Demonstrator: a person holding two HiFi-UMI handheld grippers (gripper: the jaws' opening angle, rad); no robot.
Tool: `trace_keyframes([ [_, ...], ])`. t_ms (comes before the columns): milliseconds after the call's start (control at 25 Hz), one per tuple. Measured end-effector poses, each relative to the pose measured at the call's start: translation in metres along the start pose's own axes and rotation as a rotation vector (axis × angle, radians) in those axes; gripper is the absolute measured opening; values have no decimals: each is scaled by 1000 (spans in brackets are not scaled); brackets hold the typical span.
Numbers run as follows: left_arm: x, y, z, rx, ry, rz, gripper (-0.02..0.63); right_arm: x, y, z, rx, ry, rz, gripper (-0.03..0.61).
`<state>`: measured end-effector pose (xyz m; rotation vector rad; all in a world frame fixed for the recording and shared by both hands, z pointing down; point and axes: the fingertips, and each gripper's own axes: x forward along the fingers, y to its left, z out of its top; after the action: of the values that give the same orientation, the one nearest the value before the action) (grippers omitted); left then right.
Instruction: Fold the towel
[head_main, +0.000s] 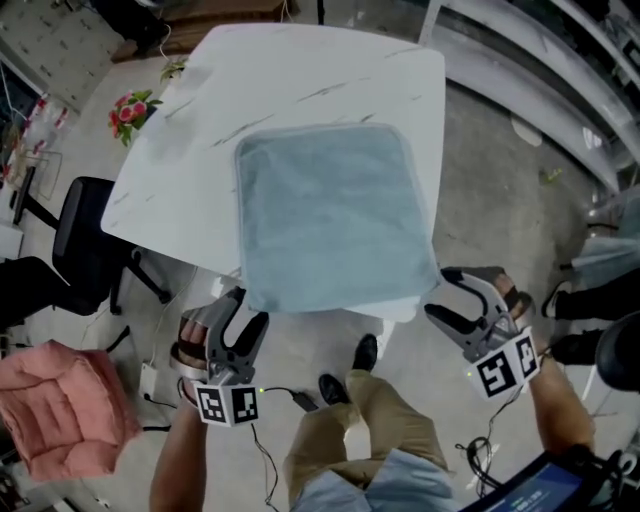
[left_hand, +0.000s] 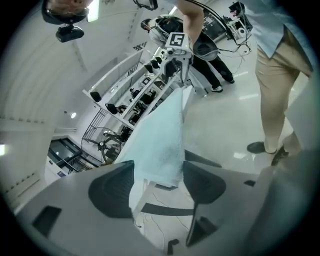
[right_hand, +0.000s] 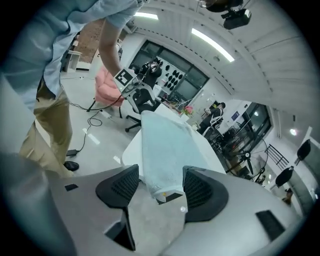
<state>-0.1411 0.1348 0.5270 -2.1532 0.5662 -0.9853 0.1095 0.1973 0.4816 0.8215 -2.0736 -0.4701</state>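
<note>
A light blue towel lies folded to a rough square on the white marbled table, and its near edge hangs over the table's front. In the head view my left gripper sits at the towel's near left corner and my right gripper at its near right corner. Seen from the left gripper, the towel corner hangs between wide-apart pads. The right gripper also stands wide, the towel corner lying loose between its pads. Neither pair of pads presses the cloth.
A black office chair stands left of the table, with a pink cushion nearer me on the left. Flowers sit on the floor at the far left. My legs and a shoe are below the table edge. Metal shelving runs along the right.
</note>
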Motion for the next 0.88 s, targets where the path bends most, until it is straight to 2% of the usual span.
trace_keyframes([
  [160,-6,-14,-12,47,28,12,301,-10,15,0,-2,19,0,287],
  [400,12,-8,-11,158,50,117,291,-15,29,-7,0,43,-3,285],
  [440,12,-7,-10,175,45,126,254,-16,28,-8,-1,46,-6,287],
  [520,10,-5,-6,187,23,137,132,-19,27,-13,-6,57,-17,287],
  [600,5,-2,-3,176,0,142,76,-21,23,-17,-20,69,-40,285],
  [720,-2,3,-1,149,-18,135,48,-15,17,-19,-98,77,-64,285],
  [880,-6,8,7,133,-35,125,44,-5,18,-18,-289,85,-79,294],
])
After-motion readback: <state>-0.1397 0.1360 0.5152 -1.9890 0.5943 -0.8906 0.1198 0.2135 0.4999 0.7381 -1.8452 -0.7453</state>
